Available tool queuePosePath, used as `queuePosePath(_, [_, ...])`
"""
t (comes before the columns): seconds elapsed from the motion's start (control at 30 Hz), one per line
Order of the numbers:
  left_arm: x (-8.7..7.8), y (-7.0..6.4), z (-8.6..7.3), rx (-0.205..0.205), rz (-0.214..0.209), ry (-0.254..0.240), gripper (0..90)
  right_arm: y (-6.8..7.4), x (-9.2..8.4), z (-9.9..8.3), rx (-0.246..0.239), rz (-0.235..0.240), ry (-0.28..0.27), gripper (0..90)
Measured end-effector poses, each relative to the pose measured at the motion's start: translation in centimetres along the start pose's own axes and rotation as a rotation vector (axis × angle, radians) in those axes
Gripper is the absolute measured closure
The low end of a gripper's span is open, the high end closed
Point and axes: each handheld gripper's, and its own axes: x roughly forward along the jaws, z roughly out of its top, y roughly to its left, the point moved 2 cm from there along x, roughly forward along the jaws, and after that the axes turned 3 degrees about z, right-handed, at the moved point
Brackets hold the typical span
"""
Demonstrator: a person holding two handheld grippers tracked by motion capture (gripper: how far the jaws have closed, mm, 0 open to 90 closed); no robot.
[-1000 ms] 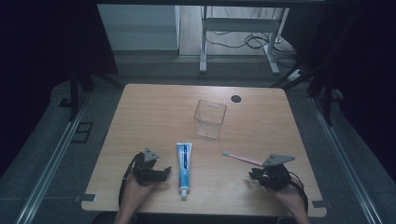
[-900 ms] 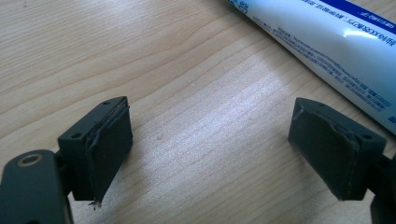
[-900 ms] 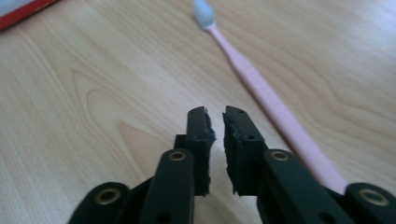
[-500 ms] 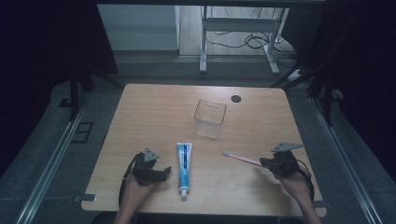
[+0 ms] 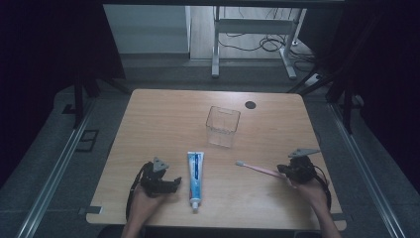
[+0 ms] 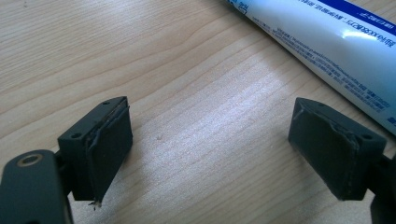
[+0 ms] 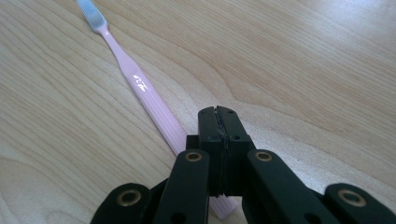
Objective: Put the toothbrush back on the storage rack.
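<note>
Wooden desk (image 5: 163, 119) at lower right: right hand-held gripper (image 7: 218, 122), jaws together above the slim pink plastic toothbrush (image 7: 140, 88), should spread before straddling its handle; left hand-held gripper (image 6: 210, 154) gapes empty.

Pink toothbrush (image 7: 140, 88), white-and-blue toothpaste tube (image 5: 195, 176), light wood-grain table (image 5: 163, 119), black claws

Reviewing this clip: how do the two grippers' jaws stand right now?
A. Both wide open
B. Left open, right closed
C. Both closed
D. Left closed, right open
B. In the left gripper view the left gripper has its jaws wide apart over bare table beside the toothpaste tube; in the right gripper view the right gripper has its jaws pressed together above the pink toothbrush.
</note>
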Motion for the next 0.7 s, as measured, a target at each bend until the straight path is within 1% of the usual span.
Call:
queuePosePath(0.2, [0.0,0.0,0.0,0.0,-0.001,0.0,13.5,0.1,0.4,-0.4,-0.006,0.007,0.012,88.2])
queuePosePath(0.27, [0.0,0.0,0.0,0.0,0.0,0.0,13.6,0.3,0.4,-0.6,-0.013,0.017,0.014,86.5])
queuePosePath(0.43, [0.0,0.0,0.0,0.001,0.0,0.0,13.5,0.8,0.3,-0.8,-0.024,0.024,0.013,86.3])
queuePosePath(0.7, [0.0,0.0,0.0,0.006,0.0,0.001,13.5,2.8,-0.4,-1.6,-0.048,0.051,0.007,86.0])
